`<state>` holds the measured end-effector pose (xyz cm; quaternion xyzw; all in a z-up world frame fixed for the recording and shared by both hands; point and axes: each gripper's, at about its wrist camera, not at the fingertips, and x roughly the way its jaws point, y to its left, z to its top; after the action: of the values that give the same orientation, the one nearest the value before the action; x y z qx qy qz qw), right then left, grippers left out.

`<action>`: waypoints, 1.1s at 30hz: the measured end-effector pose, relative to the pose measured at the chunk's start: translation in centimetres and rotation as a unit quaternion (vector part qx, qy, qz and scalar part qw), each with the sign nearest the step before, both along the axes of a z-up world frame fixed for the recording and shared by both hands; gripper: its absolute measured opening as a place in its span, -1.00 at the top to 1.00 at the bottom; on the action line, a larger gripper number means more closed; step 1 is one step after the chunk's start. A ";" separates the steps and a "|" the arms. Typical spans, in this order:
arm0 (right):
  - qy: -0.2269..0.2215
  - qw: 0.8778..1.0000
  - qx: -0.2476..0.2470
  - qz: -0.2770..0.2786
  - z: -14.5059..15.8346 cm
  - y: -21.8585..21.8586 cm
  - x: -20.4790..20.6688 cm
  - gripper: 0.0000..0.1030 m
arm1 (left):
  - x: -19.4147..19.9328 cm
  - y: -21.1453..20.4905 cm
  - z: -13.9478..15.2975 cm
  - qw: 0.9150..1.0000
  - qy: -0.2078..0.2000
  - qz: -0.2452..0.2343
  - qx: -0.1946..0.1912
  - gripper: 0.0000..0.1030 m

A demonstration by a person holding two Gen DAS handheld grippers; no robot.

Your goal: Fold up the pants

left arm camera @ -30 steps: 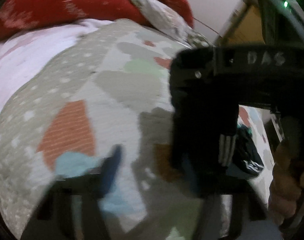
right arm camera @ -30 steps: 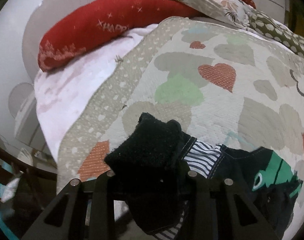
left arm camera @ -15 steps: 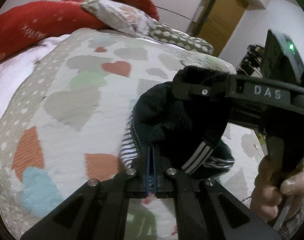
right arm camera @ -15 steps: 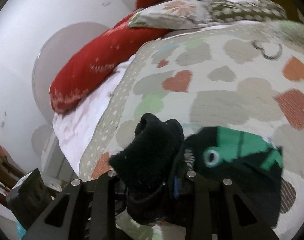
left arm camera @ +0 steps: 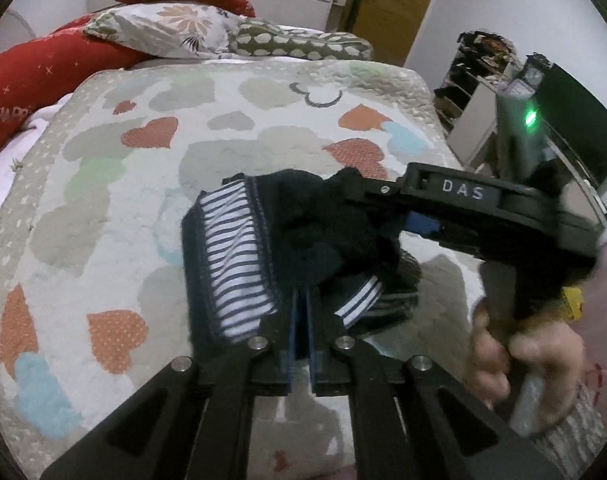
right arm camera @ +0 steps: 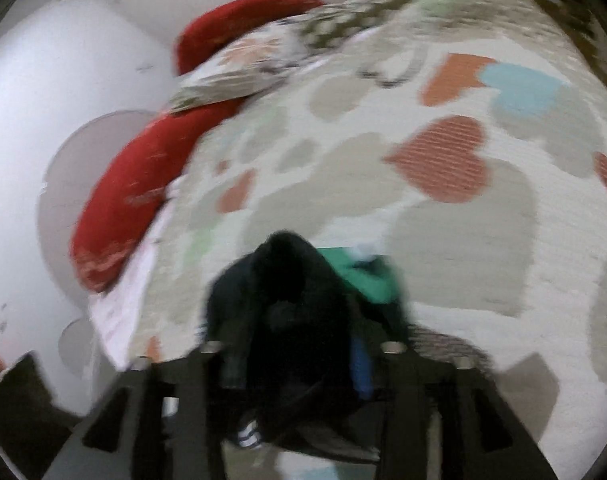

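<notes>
Dark navy fabric pants (left arm camera: 303,240) with striped white lining held bunched above heart-patterned quilted bedspread (left arm camera: 103,200). Left gripper (left arm camera: 301,320) jaws seen pressed together on pants' edge, tilted downward. Right gripper (right arm camera: 295,360) jaws opening, dark fabric seen between them; pad contact blurred in right wrist view. Person's hand (left arm camera: 523,360) wrapped round right gripper's handle, seen at right in left wrist view.
</notes>
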<state>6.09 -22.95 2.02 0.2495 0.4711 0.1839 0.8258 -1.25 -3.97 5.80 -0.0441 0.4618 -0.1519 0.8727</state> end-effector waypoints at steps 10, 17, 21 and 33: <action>-0.058 0.991 0.099 -0.063 3.1 -5.3 -2.2 -0.27 | 1.8 4.4 0.4 0.997 0.004 0.073 -0.029 0.16; -0.026 0.979 0.195 0.056 2.1 -0.6 -1.3 -0.27 | 3.2 1.9 -5.2 0.996 0.057 0.064 0.025 0.16; 0.028 0.994 0.104 0.007 -1.7 0.0 -0.1 -0.25 | 3.1 1.6 -5.9 0.996 0.066 0.052 0.032 0.16; -0.010 0.998 0.050 -0.034 0.0 -3.6 -1.3 -0.48 | 6.2 7.4 -4.5 0.989 0.079 0.095 -0.076 -0.49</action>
<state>4.77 -26.50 2.06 0.3041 0.4442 0.1815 0.8230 4.98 3.48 1.35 -0.1653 0.5107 -0.0991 0.8379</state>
